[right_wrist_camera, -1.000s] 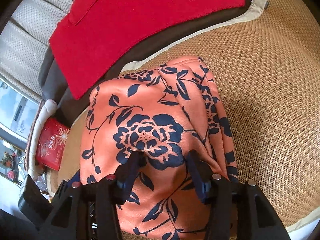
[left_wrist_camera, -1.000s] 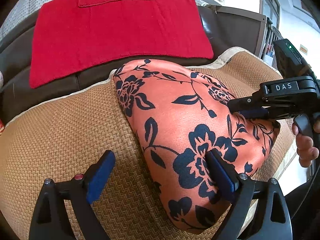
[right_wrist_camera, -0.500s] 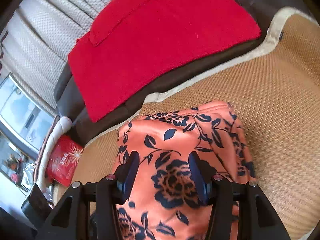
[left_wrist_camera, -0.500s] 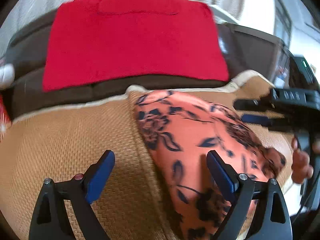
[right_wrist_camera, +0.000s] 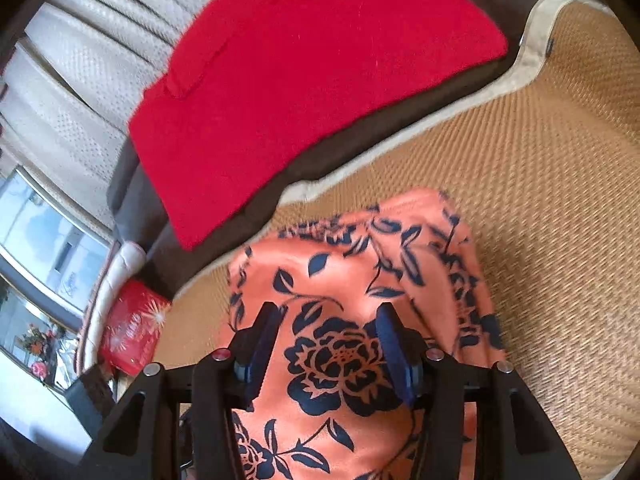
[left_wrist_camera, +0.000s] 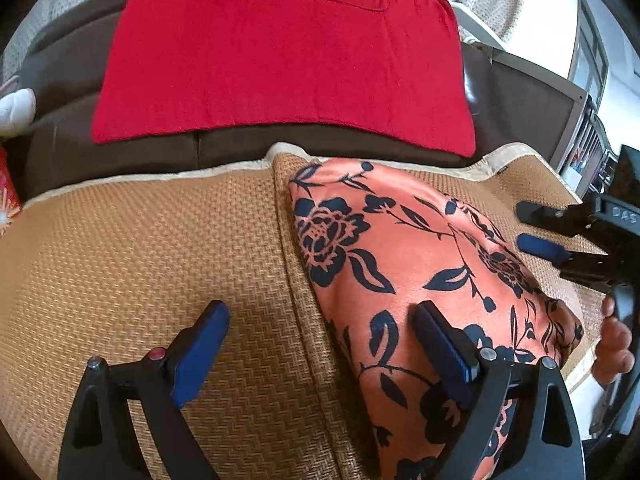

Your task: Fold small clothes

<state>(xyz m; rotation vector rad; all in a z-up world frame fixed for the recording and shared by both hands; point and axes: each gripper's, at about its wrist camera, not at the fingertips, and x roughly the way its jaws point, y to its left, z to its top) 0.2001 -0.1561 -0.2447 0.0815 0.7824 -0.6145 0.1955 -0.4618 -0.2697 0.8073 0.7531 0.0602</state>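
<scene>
Both my grippers are spread wide, pinching nothing. My left gripper (left_wrist_camera: 320,344) and right gripper (right_wrist_camera: 328,344) hover over the folded floral garment (left_wrist_camera: 404,248) on the woven mat (left_wrist_camera: 140,252).

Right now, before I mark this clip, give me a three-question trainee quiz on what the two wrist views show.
1. True or false: the left claw is clamped on the floral orange garment.
2. Multiple choice: the red cloth lies A) on the woven mat, B) on the dark sofa seat beyond the mat, C) under the garment.
3. Fill in: in the right wrist view, the right claw is ____, with a large dark flower print between its fingers.

Key
1. False: it is open; one finger is over the mat, the other over the garment.
2. B.
3. Open.
</scene>
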